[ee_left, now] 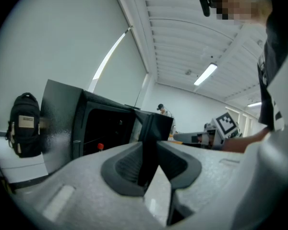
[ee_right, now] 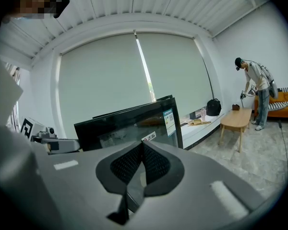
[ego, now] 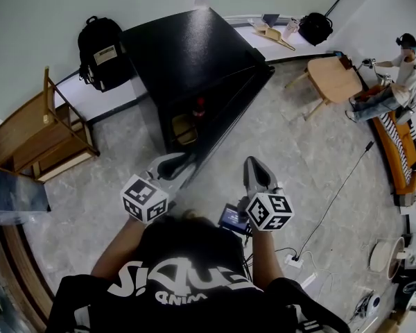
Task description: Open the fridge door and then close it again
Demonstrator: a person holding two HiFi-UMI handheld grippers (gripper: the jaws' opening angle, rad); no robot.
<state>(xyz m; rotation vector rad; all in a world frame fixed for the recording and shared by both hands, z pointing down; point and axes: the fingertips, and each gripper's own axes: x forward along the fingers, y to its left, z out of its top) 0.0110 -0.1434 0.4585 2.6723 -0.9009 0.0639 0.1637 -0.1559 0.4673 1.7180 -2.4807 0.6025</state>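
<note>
Black and glossy, the fridge door point(ee_right: 134, 121) stands swung open, and the left claw point(ee_left: 146, 152) grasps its free edge. The dark slab runs straight up between the two pads point(ee_left: 127, 164), which sit against it on either side. Ahead of this claw and to its left the fridge point(ee_left: 60, 128) gapes, its inside dark, with a red bottle cap point(ee_left: 100, 146) showing low down in it. Further left of the claw a black backpack point(ee_left: 24, 123) leans against the pale wall. To the claw's right, the marker cube point(ee_left: 226, 123) of the other claw shows level with it.

The right claw point(ee_right: 143, 147) is clenched, its pads meeting at the tips with nothing between them. The door's glass face spreads close ahead of it, slightly to its left, with a printed sticker point(ee_right: 169, 120) near the upper corner on the claw's right. Whether the tips touch the glass cannot be told. Off to this claw's right, well apart, stands a wooden table point(ee_right: 237, 120), and beyond the table a person point(ee_right: 254, 92) stands bent forward before an orange sofa point(ee_right: 287, 110). Between the door and the table, on a low ledge by the window blinds, sits a black bag point(ee_right: 213, 107).

From the head view, the two claws are side by side, apart from each other, the left one at the door's edge.
</note>
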